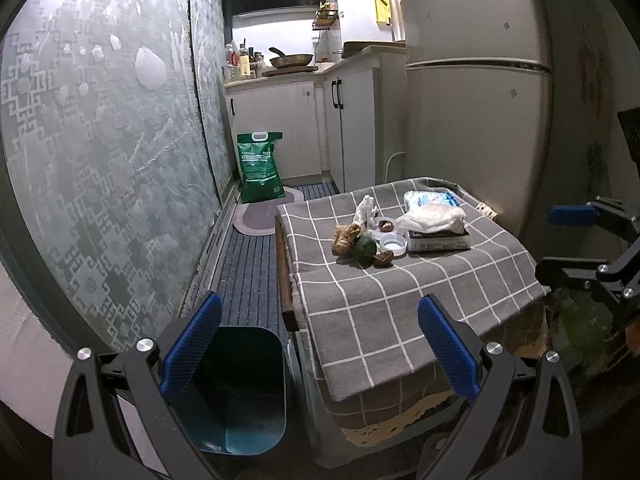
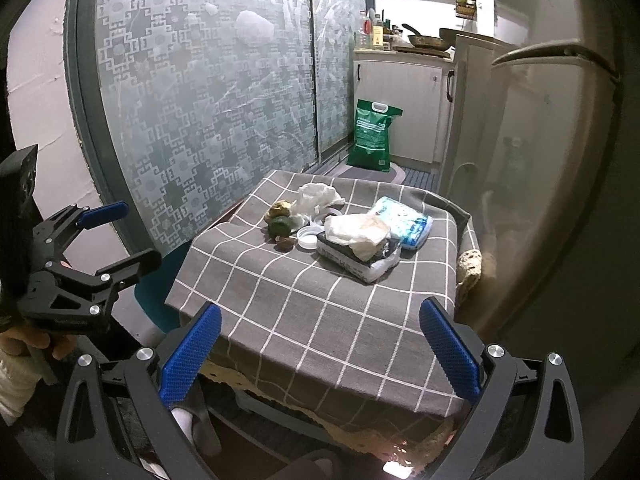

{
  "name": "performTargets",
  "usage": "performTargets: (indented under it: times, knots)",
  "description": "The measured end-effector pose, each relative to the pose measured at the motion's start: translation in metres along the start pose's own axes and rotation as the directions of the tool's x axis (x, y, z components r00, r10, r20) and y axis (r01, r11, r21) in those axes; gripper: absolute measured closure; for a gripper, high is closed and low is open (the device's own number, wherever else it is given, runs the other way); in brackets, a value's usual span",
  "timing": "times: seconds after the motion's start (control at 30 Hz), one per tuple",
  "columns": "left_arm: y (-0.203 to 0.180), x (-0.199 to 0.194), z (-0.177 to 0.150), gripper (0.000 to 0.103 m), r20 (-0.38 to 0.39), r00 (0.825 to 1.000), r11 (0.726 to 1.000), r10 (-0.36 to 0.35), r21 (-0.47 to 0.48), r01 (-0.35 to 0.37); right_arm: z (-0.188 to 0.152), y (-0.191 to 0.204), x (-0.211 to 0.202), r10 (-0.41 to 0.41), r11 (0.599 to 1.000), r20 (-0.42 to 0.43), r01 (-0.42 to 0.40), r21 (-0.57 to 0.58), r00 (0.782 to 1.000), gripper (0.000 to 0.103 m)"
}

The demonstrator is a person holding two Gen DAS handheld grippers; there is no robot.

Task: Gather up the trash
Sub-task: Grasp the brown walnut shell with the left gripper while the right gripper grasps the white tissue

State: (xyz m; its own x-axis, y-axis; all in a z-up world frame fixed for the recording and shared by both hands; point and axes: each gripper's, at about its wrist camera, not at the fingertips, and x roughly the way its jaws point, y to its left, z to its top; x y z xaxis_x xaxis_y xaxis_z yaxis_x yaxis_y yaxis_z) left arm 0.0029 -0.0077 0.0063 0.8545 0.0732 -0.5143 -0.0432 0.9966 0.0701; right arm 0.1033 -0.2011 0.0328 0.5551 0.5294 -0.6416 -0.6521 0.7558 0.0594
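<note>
Nearest, left claw (image 1: 320,344) spread wide and holding nothing, hovering over the near desk edge; below it on the floor, just beside the desk, a dark teal bin (image 1: 236,392), smooth rigid plastic, mouth open. Right claw (image 2: 320,346) equally wide apart, also empty, above the near hem of the grey checked cloth (image 2: 320,300), a soft woven fabric likely to slide or bunch if dragged.

Farther in, toward the middle of the desk (image 1: 285,276), the trash in a tight cluster: a small brown husk-like scrap (image 1: 383,259), a dark green crumpled ball (image 1: 365,249), a tan crushed paper wad (image 1: 345,237), a white plastic lid (image 1: 393,245), a twisted white wrapper (image 1: 366,210). All probably very light and easily crushed; best pinched across the bulk of each wad, gently, since touching pieces may shift together. Lid probably stiff and slippery, better taken by the rim.

Just beside, a thin white plastic bag (image 2: 358,234) lying on a flat box (image 2: 356,260); behind it, a soft blue-white pack (image 2: 404,216).

Far back, a green sack (image 1: 259,166) on the floor.
</note>
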Motion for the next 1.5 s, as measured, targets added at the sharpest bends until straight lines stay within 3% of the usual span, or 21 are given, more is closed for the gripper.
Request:
performTargets:
  times: [0.2, 0.6, 0.7, 0.83, 0.93, 1.03, 1.17, 1.37, 1.5]
  knots:
    - [-0.003, 0.004, 0.006, 0.003, -0.001, 1.0, 1.0, -0.012, -0.019, 0.012, -0.002, -0.01, 0.0, -0.003, 1.0, -0.016, 0.003, 0.017, 1.0, 0.003]
    - [-0.023, 0.037, 0.02, 0.004, -0.037, 0.99, 0.989, -0.136, -0.062, 0.134, 0.022, -0.034, 0.004, -0.005, 1.0, -0.048, 0.004, -0.011, 0.999, 0.003]
    - [-0.028, 0.05, 0.024, 0.023, -0.069, 0.986, 0.986, -0.149, -0.081, 0.144, 0.029, -0.039, 0.008, 0.004, 1.0, -0.055, -0.006, -0.028, 0.998, 0.003]
    - [-0.035, 0.074, 0.026, 0.034, -0.137, 0.97, 0.976, -0.2, -0.115, 0.185, 0.038, -0.045, 0.017, 0.005, 0.999, -0.066, -0.008, -0.045, 0.998, 0.003]
    - [-0.043, 0.094, 0.027, 0.057, -0.201, 0.957, 0.975, -0.209, -0.114, 0.189, 0.042, -0.051, 0.025, 0.014, 0.999, -0.074, -0.018, -0.044, 0.997, 0.003]
    - [-0.046, 0.111, 0.025, 0.061, -0.26, 0.942, 0.974, -0.21, -0.135, 0.18, 0.044, -0.055, 0.033, 0.022, 0.999, -0.081, -0.025, -0.044, 0.996, 0.003]
    - [-0.045, 0.121, 0.024, 0.061, -0.285, 0.941, 0.98, -0.182, -0.133, 0.149, 0.043, -0.059, 0.042, 0.032, 0.999, -0.092, -0.036, -0.041, 0.995, 0.003]
    - [-0.046, 0.137, 0.029, 0.065, -0.323, 0.933, 0.985, -0.159, -0.12, 0.127, 0.039, -0.06, 0.055, 0.058, 0.997, -0.13, -0.063, -0.039, 0.99, 0.018]
    - [-0.045, 0.142, 0.031, 0.065, -0.333, 0.93, 0.986, -0.154, -0.115, 0.122, 0.04, -0.061, 0.058, 0.059, 0.997, -0.137, -0.064, -0.036, 0.989, 0.021]
